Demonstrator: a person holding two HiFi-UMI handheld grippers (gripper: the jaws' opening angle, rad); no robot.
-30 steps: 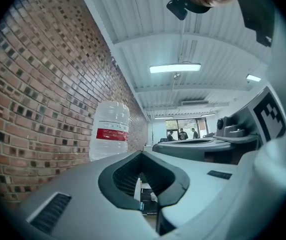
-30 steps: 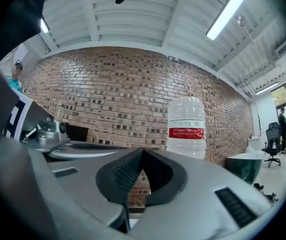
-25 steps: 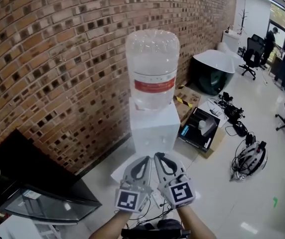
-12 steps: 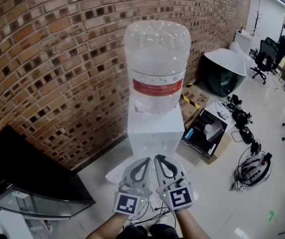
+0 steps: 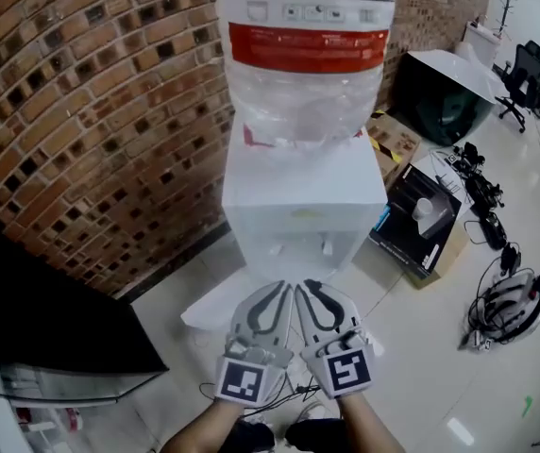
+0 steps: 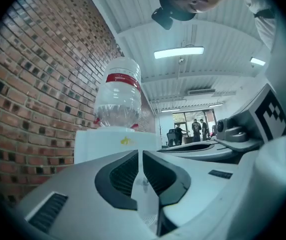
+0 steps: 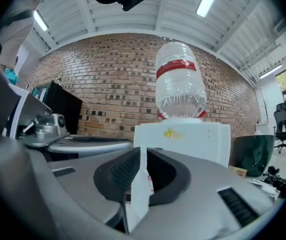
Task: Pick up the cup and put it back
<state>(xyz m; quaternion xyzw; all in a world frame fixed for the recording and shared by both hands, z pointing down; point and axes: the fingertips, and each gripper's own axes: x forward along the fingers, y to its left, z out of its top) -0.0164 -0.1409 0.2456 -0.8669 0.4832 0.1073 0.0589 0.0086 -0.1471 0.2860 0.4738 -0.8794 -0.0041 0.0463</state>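
You cannot pick out the cup in any view. Its likeliest spot is the tap recess (image 5: 298,246) of the white water dispenser (image 5: 303,192), where the small pale shapes are too blurred to name. You hold both grippers low, side by side and aimed at that recess, probably to line up the pick. Your right gripper (image 5: 304,289) has just been opening its jaws to a thin slit, with nothing between them and only the dispenser showing through. Your left gripper (image 5: 281,289) is clenched and empty. Neither touches anything. The brick wall (image 5: 81,111) stands behind.
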